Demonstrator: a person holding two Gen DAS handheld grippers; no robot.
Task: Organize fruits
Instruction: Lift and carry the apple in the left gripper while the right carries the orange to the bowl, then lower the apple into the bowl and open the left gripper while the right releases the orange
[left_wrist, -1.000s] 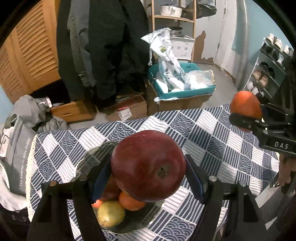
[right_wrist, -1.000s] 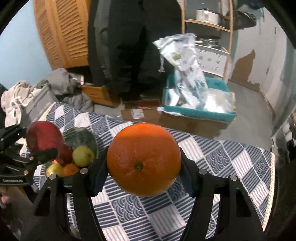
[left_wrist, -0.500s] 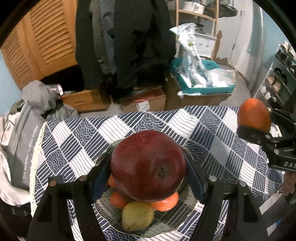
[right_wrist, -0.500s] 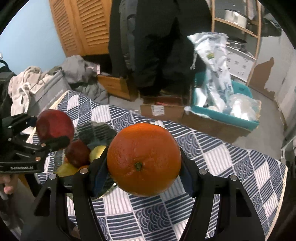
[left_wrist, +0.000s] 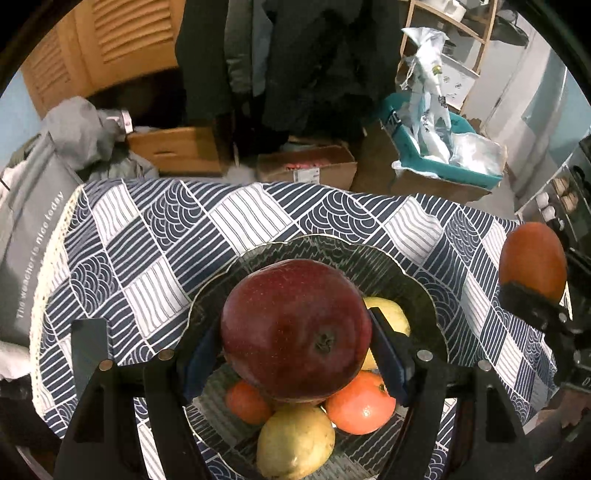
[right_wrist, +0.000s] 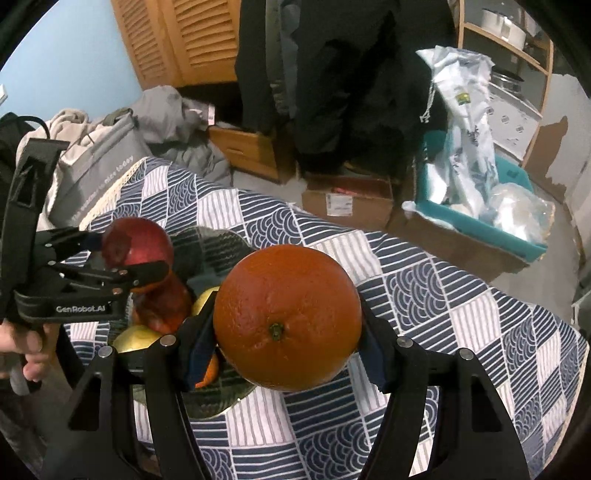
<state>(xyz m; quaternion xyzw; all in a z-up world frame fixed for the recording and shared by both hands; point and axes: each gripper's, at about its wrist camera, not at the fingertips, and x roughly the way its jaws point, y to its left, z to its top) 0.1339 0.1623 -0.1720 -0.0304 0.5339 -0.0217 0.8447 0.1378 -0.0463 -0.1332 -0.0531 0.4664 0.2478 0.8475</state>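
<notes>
My left gripper (left_wrist: 295, 332) is shut on a big dark red apple (left_wrist: 295, 326) and hangs right over the dark glass bowl (left_wrist: 332, 251) on the patterned tablecloth. Under the apple the bowl holds a yellow pear (left_wrist: 295, 441), two small oranges (left_wrist: 360, 402) and a lemon (left_wrist: 388, 314). My right gripper (right_wrist: 288, 325) is shut on a large orange (right_wrist: 287, 317), above the cloth just right of the bowl (right_wrist: 218, 243). In the right wrist view the left gripper (right_wrist: 125, 258) with its apple (right_wrist: 138, 242) is at the left, over another red apple (right_wrist: 162, 306) in the bowl.
The table wears a blue and white patterned tablecloth (left_wrist: 155, 236) with open cloth left and behind the bowl. Beyond the far edge stand cardboard boxes (left_wrist: 306, 166), a teal box of bags (left_wrist: 443, 158), hanging dark coats (left_wrist: 288, 55) and a grey bag (left_wrist: 33, 221). A hand (right_wrist: 26, 354) holds the left gripper.
Both grippers have sunk and swung left towards the bowl. The apple now hangs over the bowl's middle, and the orange has come closer to the bowl's right side.
</notes>
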